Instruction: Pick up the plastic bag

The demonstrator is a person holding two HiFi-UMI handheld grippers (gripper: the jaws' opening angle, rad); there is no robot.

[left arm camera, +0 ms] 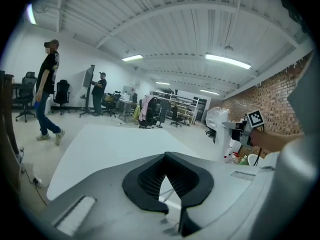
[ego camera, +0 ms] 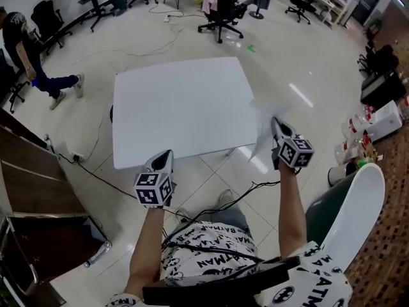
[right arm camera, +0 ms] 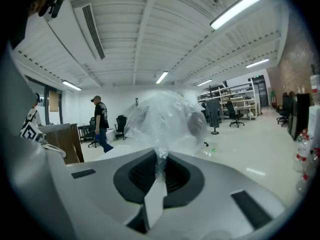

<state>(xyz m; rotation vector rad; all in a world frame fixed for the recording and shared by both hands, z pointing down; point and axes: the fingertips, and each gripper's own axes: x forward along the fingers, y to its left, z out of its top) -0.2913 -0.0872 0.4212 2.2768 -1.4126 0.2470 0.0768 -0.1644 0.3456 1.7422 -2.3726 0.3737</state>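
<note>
A clear, crumpled plastic bag (ego camera: pixel 261 121) hangs in the air just off the right edge of the white table (ego camera: pixel 179 107). My right gripper (ego camera: pixel 276 124) is shut on its gathered neck. In the right gripper view the bag (right arm camera: pixel 165 119) balloons up from between the black pads of that gripper (right arm camera: pixel 160 158). My left gripper (ego camera: pixel 167 154) hovers at the table's near edge, shut and holding nothing. The left gripper view shows its jaws (left arm camera: pixel 166 157) closed over the tabletop (left arm camera: pixel 100 144), with the bag (left arm camera: pixel 218 118) and the right gripper's marker cube (left arm camera: pixel 255 117) off to the right.
A person (ego camera: pixel 25 50) walks on the floor at the far left. Office chairs (ego camera: pixel 220 11) stand beyond the table. Cables (ego camera: pixel 102 178) trail across the floor. A wooden cabinet (ego camera: pixel 32 165) is at the left; bottles (ego camera: pixel 358 139) and a white chair back (ego camera: pixel 358 216) at the right.
</note>
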